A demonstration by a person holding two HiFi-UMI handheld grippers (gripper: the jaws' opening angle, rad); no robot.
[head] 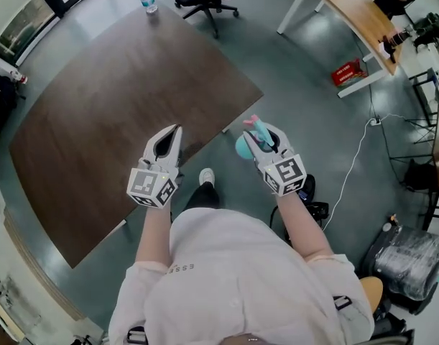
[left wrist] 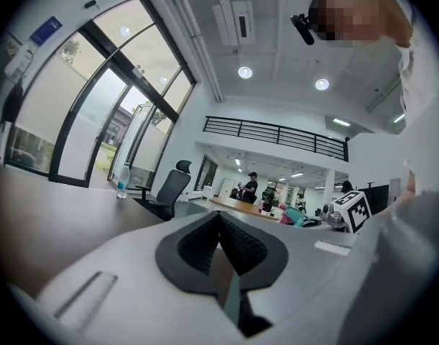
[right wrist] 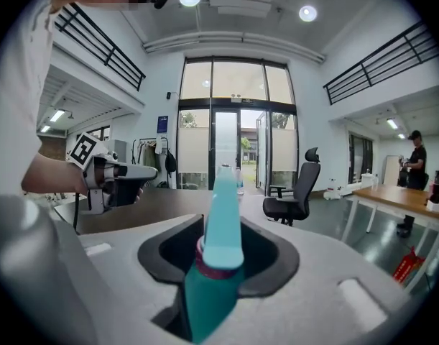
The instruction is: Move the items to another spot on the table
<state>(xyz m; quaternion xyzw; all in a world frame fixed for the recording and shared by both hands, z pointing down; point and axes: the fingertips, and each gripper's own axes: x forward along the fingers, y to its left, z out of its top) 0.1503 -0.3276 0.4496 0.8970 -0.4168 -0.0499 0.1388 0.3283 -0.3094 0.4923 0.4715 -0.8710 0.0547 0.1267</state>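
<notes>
The brown table (head: 111, 121) spread out ahead of and under the left gripper (left wrist: 220, 220), while the right gripper (right wrist: 220, 225) hung just off the table's near edge, over the grey floor (head: 291, 85). A black office chair (right wrist: 298, 185) stood beyond the table's far end, ahead and a little right of the right gripper.

The left gripper's jaws were pressed together at the tips with nothing between them. It sat level with the right gripper, close on that gripper's left.

The right gripper's jaws were partly closed, pinching a teal plastic item (right wrist: 215, 264) between the pads. The item's darker teal body sat low in the jaws, a pink band ran round its neck, and a paler blue tapered part stuck out past the fingertips. It was held in the air, clear of the tabletop.

A water bottle (left wrist: 123, 181) stood upright at the table's far edge, well ahead of both grippers.
</notes>
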